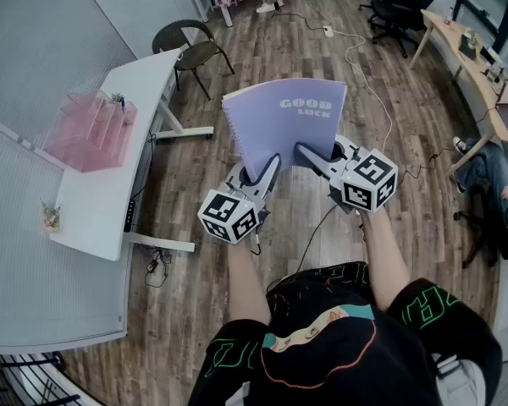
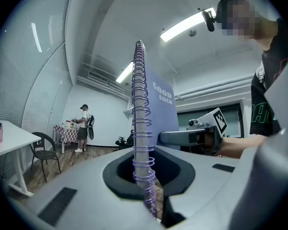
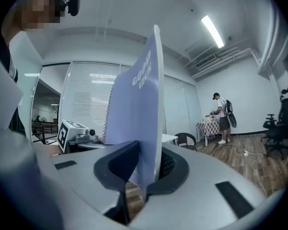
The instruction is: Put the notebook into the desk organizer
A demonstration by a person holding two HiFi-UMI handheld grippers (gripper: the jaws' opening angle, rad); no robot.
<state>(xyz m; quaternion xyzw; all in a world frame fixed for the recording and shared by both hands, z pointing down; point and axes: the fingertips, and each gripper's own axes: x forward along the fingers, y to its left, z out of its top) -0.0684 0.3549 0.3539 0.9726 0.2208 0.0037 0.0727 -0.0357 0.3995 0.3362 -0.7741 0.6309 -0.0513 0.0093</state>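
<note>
Head view | your left gripper point(image 1: 269, 166) clamps spiral notebook point(image 1: 284, 117) by its coil, right gripper point(image 1: 307, 153) its open edge | aloft, well apart from pink desk organizer point(image 1: 89, 129) | likely light, floppy: grip stiff coil.

Black printed shirt point(image 1: 339, 381), pale grey left tongs point(image 1: 269, 166) and right tongs point(image 1: 308, 153)
The short sleeves carry green lettering and the chest an orange-outlined print; each tongs bears a black-and-white marker cube point(image 1: 229, 216), and a thin black cable point(image 1: 313, 233) trails beneath.
</note>
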